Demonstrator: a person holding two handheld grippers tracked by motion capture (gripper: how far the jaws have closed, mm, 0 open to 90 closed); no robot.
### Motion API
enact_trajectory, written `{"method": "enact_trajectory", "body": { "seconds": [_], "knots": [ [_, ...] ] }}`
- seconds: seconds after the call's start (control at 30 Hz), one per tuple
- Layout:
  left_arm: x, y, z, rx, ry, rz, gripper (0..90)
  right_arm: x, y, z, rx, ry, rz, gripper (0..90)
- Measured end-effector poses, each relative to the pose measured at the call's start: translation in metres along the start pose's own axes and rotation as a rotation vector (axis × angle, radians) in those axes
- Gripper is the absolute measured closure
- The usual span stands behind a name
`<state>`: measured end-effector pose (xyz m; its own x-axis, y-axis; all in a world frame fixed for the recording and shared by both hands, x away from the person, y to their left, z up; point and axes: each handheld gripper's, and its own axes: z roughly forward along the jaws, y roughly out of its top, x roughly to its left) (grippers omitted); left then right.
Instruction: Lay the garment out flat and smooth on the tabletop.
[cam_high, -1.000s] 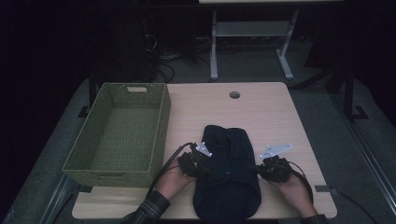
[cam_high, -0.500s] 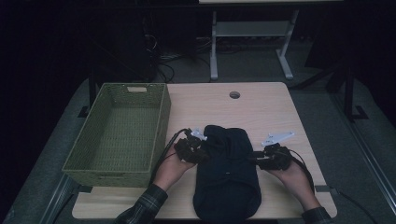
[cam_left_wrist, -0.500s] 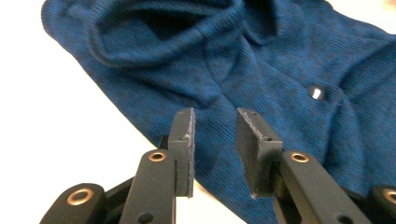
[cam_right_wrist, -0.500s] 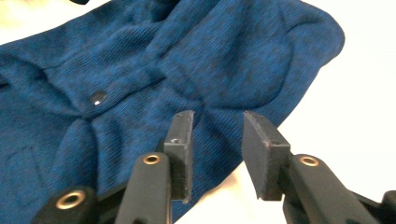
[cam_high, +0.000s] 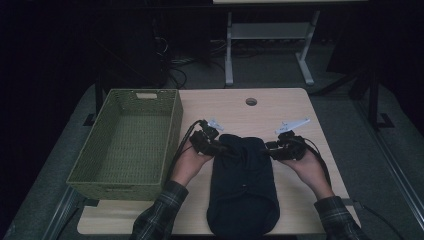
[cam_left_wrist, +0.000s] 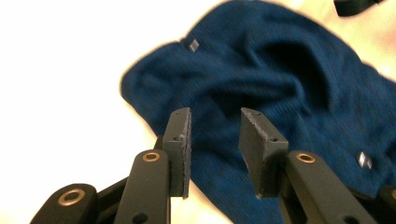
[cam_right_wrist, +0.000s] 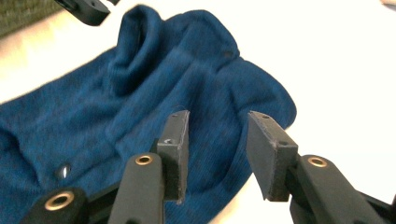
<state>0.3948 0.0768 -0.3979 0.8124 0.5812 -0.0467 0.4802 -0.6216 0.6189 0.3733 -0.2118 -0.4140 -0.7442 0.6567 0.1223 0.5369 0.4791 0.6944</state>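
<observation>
Left hand-held gripper (cam_high: 216, 145) and right hand-held gripper (cam_high: 276, 147) have both just been opening, jaws now part-open with nothing between them, hovering either side of the navy knit garment (cam_high: 243, 185). It lies folded on the bench (cam_high: 280, 107), probably so it's compact. The green wicker basket (cam_high: 150, 165) alongside is empty (likely its destination).

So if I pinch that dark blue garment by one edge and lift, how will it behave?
Probably floppy: the dark blue garment lies in soft folds and creases, so it should drape and sag. Its knit looks grippy rather than slick. Flat on the table, it can't roll, though pushing would likely bunch it.
</observation>
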Motion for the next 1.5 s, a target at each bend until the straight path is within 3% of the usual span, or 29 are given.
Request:
{"method": "enact_trajectory", "body": {
  "seconds": [0.23,0.47,0.7,0.77,1.13,1.33,1.5],
  "knots": [
    [0.019,0.017,0.010,-0.001,0.025,-0.012,63.8,-0.015,0.017,0.006,-0.013,-0.011,-0.002,59.1],
    [0.043,0.022,0.032,0.017,0.045,-0.035,63.1,-0.034,0.026,0.023,0.018,-0.033,0.014,58.9],
    [0.058,0.018,0.056,0.020,0.010,-0.065,62.4,-0.046,0.027,0.042,0.023,-0.042,0.041,58.4],
    [0.059,0.016,0.062,0.024,-0.004,-0.068,62.1,-0.050,0.026,0.046,0.019,-0.046,0.050,58.5],
    [0.058,0.012,0.073,0.073,-0.009,-0.008,66.5,-0.065,0.016,0.062,0.044,-0.027,0.099,59.0],
    [0.059,0.012,0.074,0.085,-0.018,-0.020,68.6,-0.066,0.010,0.069,0.071,-0.003,0.103,62.5],
    [0.060,0.010,0.075,0.073,-0.047,-0.046,72.9,-0.065,0.009,0.071,0.065,0.012,0.119,74.1]
  ]
}}
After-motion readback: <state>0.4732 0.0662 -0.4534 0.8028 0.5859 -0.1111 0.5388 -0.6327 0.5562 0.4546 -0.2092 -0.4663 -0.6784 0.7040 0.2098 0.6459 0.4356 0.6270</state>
